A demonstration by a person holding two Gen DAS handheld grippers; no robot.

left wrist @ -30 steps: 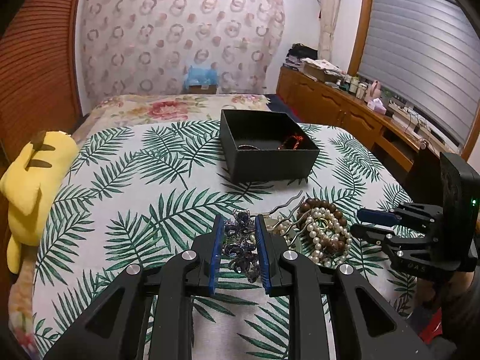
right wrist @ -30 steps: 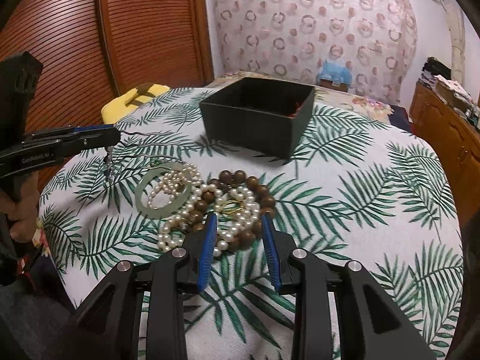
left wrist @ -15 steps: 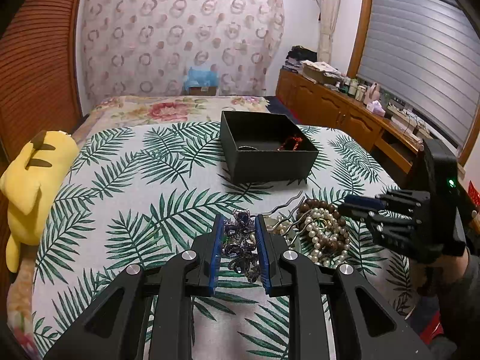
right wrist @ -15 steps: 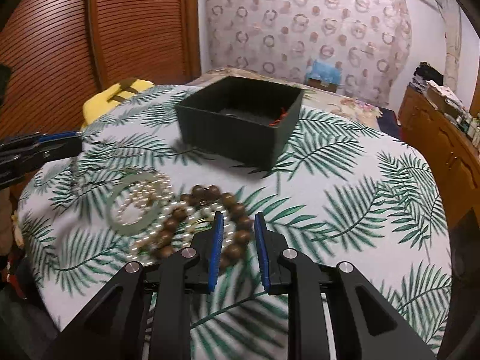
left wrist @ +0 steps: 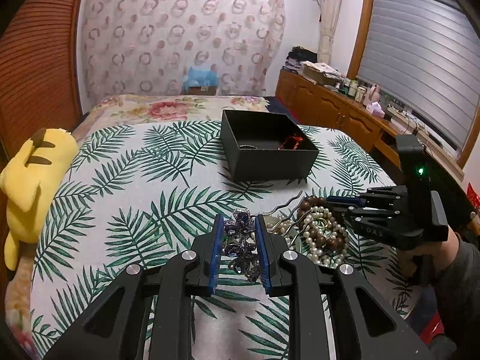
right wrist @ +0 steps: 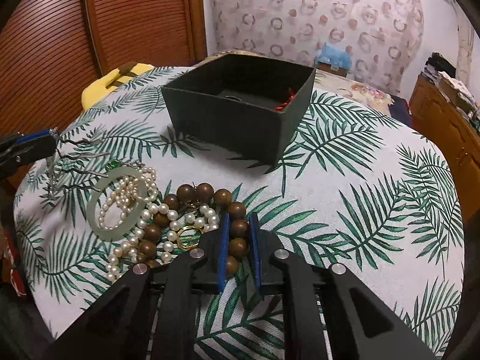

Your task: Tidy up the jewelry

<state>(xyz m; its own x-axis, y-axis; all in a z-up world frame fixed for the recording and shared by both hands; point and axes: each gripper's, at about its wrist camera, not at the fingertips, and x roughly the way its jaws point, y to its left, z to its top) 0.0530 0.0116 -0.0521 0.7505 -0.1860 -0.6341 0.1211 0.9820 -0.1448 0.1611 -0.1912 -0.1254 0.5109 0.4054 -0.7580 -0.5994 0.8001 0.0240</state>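
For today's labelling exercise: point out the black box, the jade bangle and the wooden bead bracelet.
black box (right wrist: 228, 126), right wrist view, its near outer wall.
jade bangle (right wrist: 96, 198), right wrist view, left side of ring.
wooden bead bracelet (right wrist: 186, 193), right wrist view, one far bead.

Tablecloth (right wrist: 345, 180): showing green palm fronds on white. Box (right wrist: 240, 126): showing plain black, with something red (left wrist: 292, 142) glinting inside. Bangle (right wrist: 103, 210): glowing pale green. Pearl strands (right wrist: 168, 228): showing cream-white. Wooden beads (right wrist: 238, 228): showing dark brown. Ring (right wrist: 189, 237): shining gold. Brooch (left wrist: 240, 237): glittering dark blue and silver. Left gripper (left wrist: 239, 255) and right gripper (right wrist: 239, 252): showing black with blue pads. Plush toy (left wrist: 33, 180): showing yellow with brown marks. Curtain (left wrist: 180, 39): showing pink rings on white. Bedspread (left wrist: 168, 109): showing pink flowers.
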